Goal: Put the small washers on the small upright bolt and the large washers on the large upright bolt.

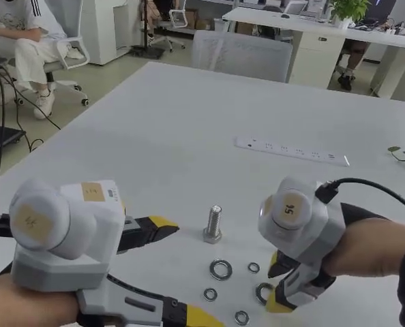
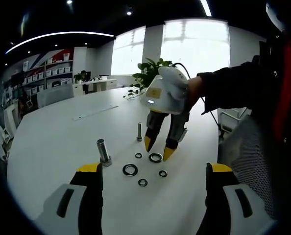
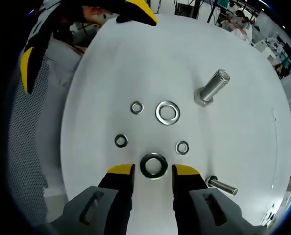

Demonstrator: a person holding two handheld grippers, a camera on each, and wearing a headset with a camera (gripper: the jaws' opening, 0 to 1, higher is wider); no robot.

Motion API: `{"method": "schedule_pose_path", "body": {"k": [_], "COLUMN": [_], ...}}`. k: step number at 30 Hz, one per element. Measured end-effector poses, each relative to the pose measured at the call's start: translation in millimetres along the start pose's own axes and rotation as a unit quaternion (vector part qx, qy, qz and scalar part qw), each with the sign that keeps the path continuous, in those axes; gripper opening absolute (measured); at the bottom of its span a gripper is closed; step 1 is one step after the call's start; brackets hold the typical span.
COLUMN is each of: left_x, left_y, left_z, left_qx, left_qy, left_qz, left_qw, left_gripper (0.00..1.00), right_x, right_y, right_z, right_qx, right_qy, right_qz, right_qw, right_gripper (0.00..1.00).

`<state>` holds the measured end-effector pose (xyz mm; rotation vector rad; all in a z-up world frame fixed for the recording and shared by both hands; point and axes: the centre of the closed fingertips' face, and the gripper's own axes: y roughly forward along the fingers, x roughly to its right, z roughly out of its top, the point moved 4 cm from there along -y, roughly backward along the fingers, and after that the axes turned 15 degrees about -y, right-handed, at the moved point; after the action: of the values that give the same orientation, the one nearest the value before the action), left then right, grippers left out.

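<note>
Two fingers [image 3: 121, 172] of the right gripper [image 3: 153, 170] point down, straddling a large washer [image 3: 143, 165].

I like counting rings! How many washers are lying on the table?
5. One large washer lies between the right gripper's open jaws, a second large washer nearer the large bolt, and three small washers lie scattered around them.

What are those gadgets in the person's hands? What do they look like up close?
Both the left gripper and right gripper have chunky pale grey bodies and black fingers with yellow tips. Each carries a round tan sticker; the right one's reads 15. A black cable leaves the right gripper, and that arm wears a dark sleeve.
</note>
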<state>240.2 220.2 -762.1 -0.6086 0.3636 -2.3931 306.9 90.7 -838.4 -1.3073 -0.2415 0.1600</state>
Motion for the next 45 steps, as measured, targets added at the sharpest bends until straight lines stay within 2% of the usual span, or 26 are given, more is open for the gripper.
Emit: {"method": "schedule_pose_path", "body": {"k": [11,21,27,45], "left_x": [-1.1,-0.9,-0.6,-1.2], "left_y": [0.2,0.7,0.6,-0.1], "left_z": [-1.1,-2.4,-2.6,-1.3], "left_qx": [0.000,-0.001,-0.001,0.002], "left_qy": [-0.003,-0.003,-0.003,-0.004], "left_qz": [0.000,-0.003,-0.004,0.000], "left_qw": [1.0000,1.0000,1.0000,1.0000], "left_gripper": [0.87,0.86,0.86,0.86], "right_x": [1.7,1.0,-1.5,0.2], "right_y": [4.7,5.3,5.5,4.4], "right_z": [-1.2,-1.3,0.3,-0.6], "right_qx": [-0.001,-0.001,-0.005,-0.007], "right_qy": [0.002,0.019,0.013,0.016], "right_qz": [0.001,0.004,0.005,0.007], "right_qw": [1.0000,0.9998,0.9999,0.9998], "right_gripper": [0.29,0.29,0.25,0.24]}}
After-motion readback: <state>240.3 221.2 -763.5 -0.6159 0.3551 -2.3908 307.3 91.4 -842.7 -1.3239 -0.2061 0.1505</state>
